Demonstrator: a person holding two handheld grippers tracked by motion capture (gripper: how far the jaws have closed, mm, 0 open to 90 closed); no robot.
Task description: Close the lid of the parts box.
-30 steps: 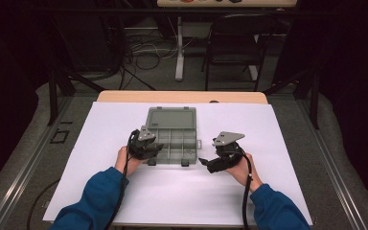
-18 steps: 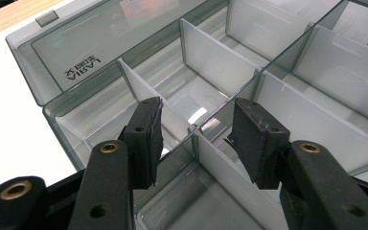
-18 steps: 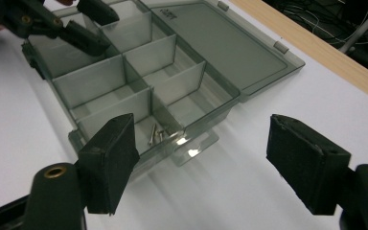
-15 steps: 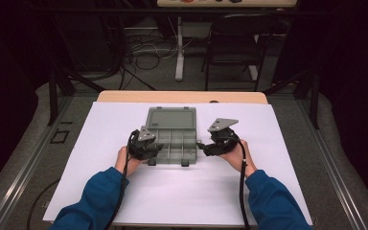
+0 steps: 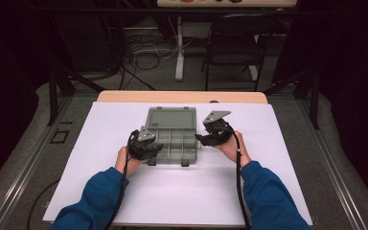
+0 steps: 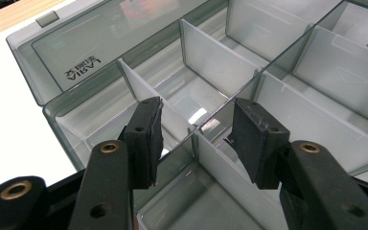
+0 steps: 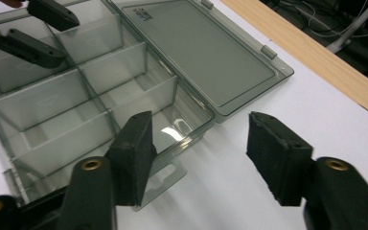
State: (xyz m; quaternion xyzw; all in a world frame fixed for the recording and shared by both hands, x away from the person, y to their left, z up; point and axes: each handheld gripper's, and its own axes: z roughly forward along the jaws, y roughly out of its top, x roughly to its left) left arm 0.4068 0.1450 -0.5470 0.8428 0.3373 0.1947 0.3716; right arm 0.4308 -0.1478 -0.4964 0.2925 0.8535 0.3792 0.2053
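On lid [image 6: 100, 40]: mirrored "VIRAL"-like label [image 6: 82, 67], unclear.

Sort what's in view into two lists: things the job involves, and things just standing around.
In the job:
- compartment box, lid open
- left gripper at its left side, jaws over a divider
- right gripper at its right edge, jaws closing on nothing

Standing around:
- chair
- floor cables

I've got bare white sheet [image 5: 187, 191] near me and right of the organizer box [image 5: 172, 139]. Its upright dividers [image 6: 206, 62] and flat-lying lid [image 7: 206, 52] block passage inside and behind.
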